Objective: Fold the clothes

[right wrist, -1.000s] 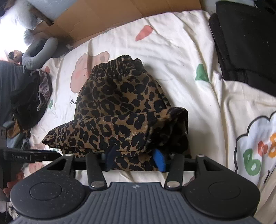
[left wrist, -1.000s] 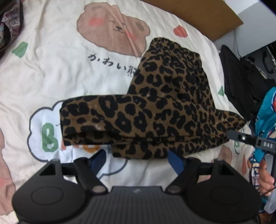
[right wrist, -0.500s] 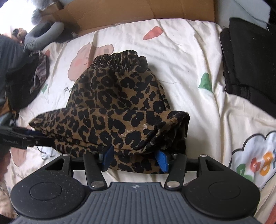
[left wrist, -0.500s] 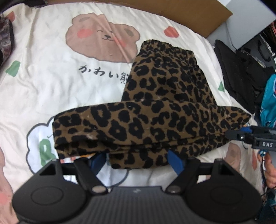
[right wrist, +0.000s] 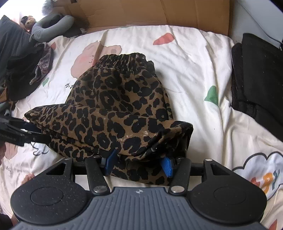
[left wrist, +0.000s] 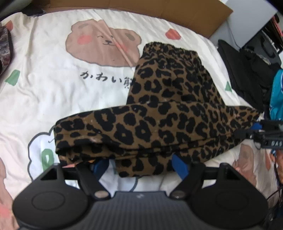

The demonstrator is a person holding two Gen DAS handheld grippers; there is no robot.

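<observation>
The leopard-print garment [left wrist: 159,113] lies mid-frame on the bed [left wrist: 53,85]. Its folded lower edge bunches between the left gripper [left wrist: 139,165] jaws and the right gripper [right wrist: 138,163] jaws, both clamped on it.

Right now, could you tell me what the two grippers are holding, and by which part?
Both hold the leopard-print garment along its lifted near edge: the left gripper toward one end of that folded-over edge, the right gripper toward the other, fabric bunched between each pair of blue fingers.

One leopard-print garment [left wrist: 169,113], two grippers; one cartoon bedsheet [left wrist: 61,92], one cardboard sheet [right wrist: 159,12]
</observation>
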